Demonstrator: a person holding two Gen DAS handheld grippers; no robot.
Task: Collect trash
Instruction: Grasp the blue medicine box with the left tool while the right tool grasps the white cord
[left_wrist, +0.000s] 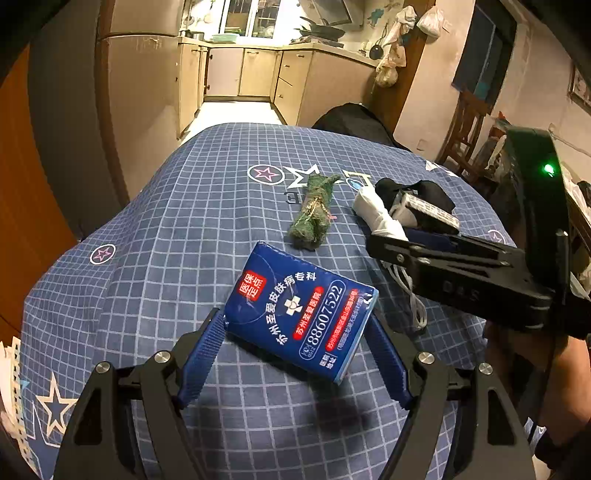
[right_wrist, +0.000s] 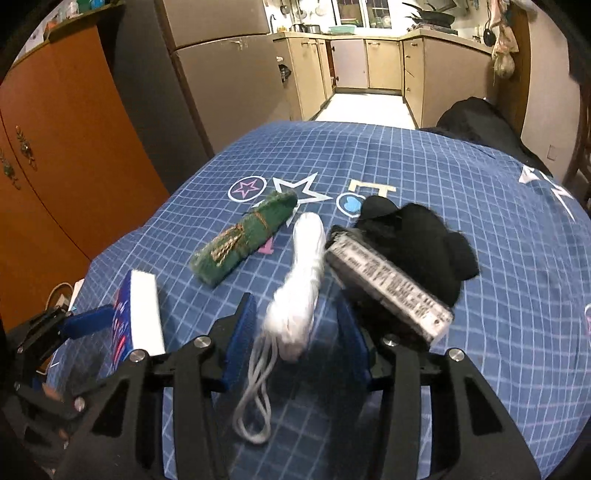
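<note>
The left claw (left_wrist: 295, 354) stands wide, its two blue pads pressed against the short ends of the blue tissue pack (left_wrist: 301, 308), which it grips above the blue checked cloth covering the table (left_wrist: 147, 258), toward the near edge. The same pack shows edge-on in the right wrist view, white side up, near the table's left edge. The right claw (right_wrist: 295, 339) is about half open; the rolled white mask (right_wrist: 301, 280) lies between its pads with its ear loops (right_wrist: 255, 398) trailing toward the camera, but the blur there makes it impossible to say whether the pads press on it. Just beside the right pad lies one grey printed box (right_wrist: 388, 284), and it rests against one crumpled black cloth (right_wrist: 417, 240) behind it. One green bundle (right_wrist: 245, 238) tied with gold thread lies toward the middle of the table, to the left of the mask and apart from it. Counted on the table: one tissue pack, one white mask, one green bundle, one grey box, one black cloth. A dark heap (right_wrist: 476, 122) sits at the far right edge of the table.
</note>
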